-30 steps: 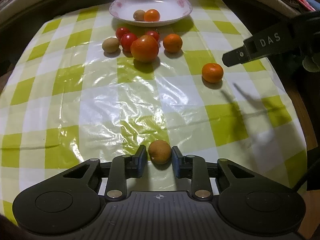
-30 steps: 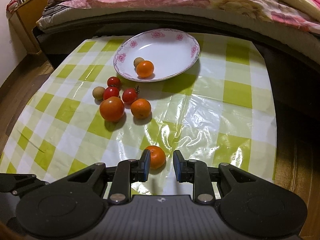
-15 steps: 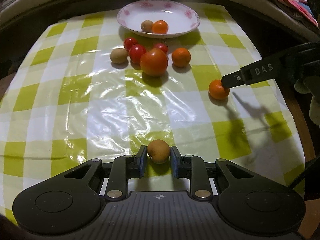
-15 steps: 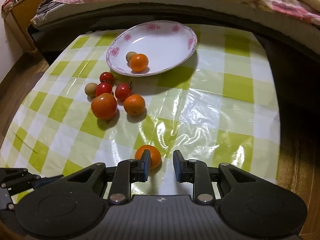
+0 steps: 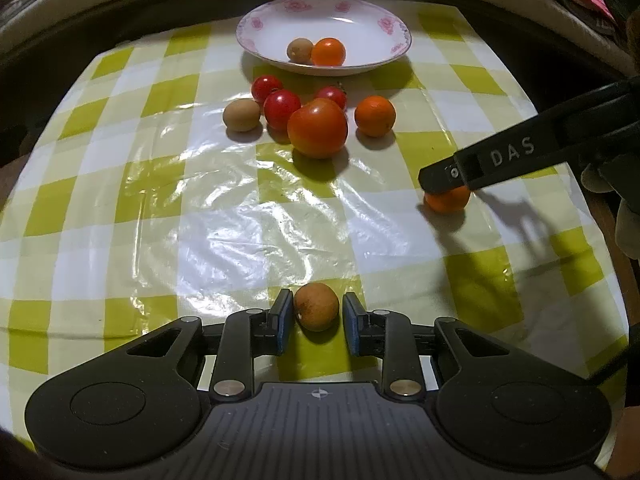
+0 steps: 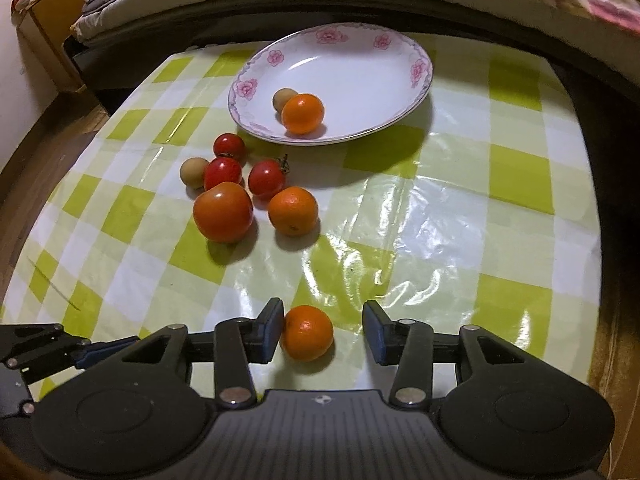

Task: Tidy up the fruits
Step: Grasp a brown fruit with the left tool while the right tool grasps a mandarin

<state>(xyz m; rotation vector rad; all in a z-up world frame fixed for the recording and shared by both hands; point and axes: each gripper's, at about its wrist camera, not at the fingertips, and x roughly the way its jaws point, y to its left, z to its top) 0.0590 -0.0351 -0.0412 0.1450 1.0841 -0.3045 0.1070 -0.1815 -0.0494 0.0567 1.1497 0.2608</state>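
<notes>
Jaws widening around both fruits, well short of the plate (image 6: pixel 420 80)
Right gripper (image 6: pixel 323 326) has spread around its tangerine (image 6: pixel 307 333); left gripper (image 5: pixel 315 317), slightly parted, brackets the brown longan (image 5: pixel 316 306) — neither grips yet.

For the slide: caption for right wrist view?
Right tool open around an orange on the checked tablecloth; plate beyond.

Bare table (image 5: pixel 208 216) lies open between both grippers and the plate (image 6: pixel 360 64); only the fruit cluster (image 6: pixel 240 196) stands before its near-left rim
</notes>
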